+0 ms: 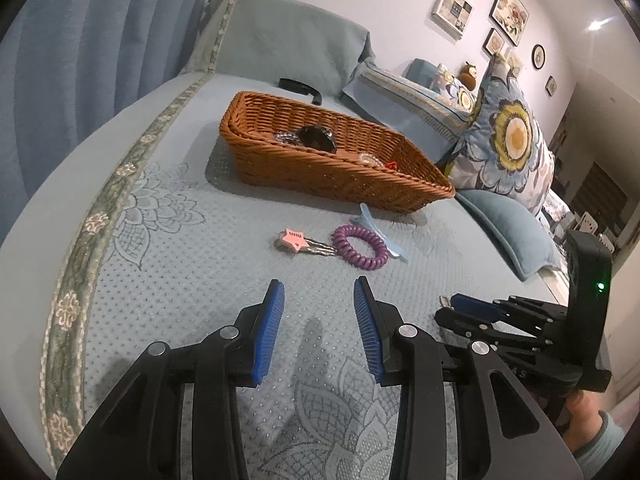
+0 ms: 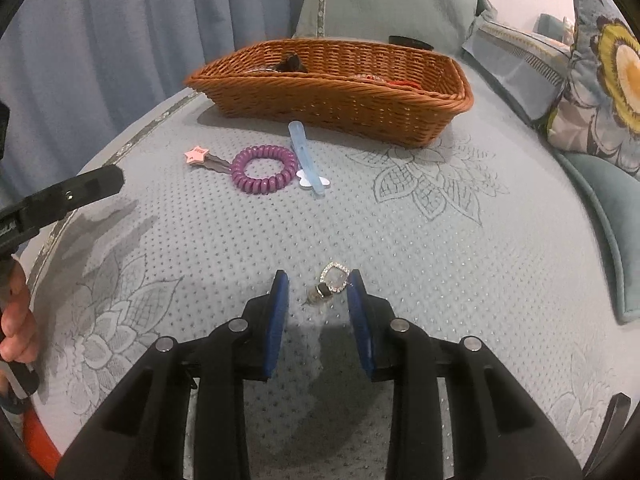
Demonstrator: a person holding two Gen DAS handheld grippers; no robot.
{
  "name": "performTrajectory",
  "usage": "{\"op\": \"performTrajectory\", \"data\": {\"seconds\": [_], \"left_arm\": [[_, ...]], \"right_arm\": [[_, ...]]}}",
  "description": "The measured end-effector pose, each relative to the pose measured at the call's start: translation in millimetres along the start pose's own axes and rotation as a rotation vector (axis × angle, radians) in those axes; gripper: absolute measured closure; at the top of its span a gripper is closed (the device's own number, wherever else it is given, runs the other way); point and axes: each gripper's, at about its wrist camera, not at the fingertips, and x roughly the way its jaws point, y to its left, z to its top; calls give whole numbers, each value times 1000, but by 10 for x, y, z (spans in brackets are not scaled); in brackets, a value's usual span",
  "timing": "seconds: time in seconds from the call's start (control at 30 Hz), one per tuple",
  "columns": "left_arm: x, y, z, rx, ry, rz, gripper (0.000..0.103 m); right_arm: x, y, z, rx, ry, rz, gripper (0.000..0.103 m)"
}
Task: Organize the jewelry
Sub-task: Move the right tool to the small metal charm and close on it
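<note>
1. Writing: I can read nothing for certain. The pink star clip [image 1: 294, 239] has small dark marks on it, too small to make out.
2. My left gripper [image 1: 319, 292] hangs over the bedspread [image 1: 168, 264] with its jaws apart and nothing between them.
3. My right gripper [image 2: 318, 288] has its jaws parted around a small sparkly square pendant [image 2: 335, 278] lying on the cloth; its right pad is at the pendant's edge, the left pad clear of it.
4. The purple coil hair tie [image 2: 262, 169], star clip and pale blue clip [image 2: 306, 156] lie together just in front of the wicker basket [image 2: 320, 92], which holds a few dark and red pieces.
5. Room: pale blue quilted spread with floral stitching, blue curtain [image 1: 80, 60], flowered cushion [image 1: 508, 136], framed pictures [image 1: 510, 12] on the wall.
</note>
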Motion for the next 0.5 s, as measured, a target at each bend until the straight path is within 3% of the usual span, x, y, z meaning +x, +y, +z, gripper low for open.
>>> {"op": "performTrajectory", "data": {"seconds": [0.1,0.17,0.33,0.5], "left_arm": [[49,-37,7,16,9,3,68],[78,-58,24,30,11,5,68],[217,-53,205,70,15,47,58],[524,73,458,104,42,47,56]], "right_arm": [[-20,-3,-19,8,-7,-8,82],[-33,-10,-29,18,-16,-23,93],[-35,-31,-30,32,-19,-12,93],[-35,-54,-32,45,-16,8,93]]}}
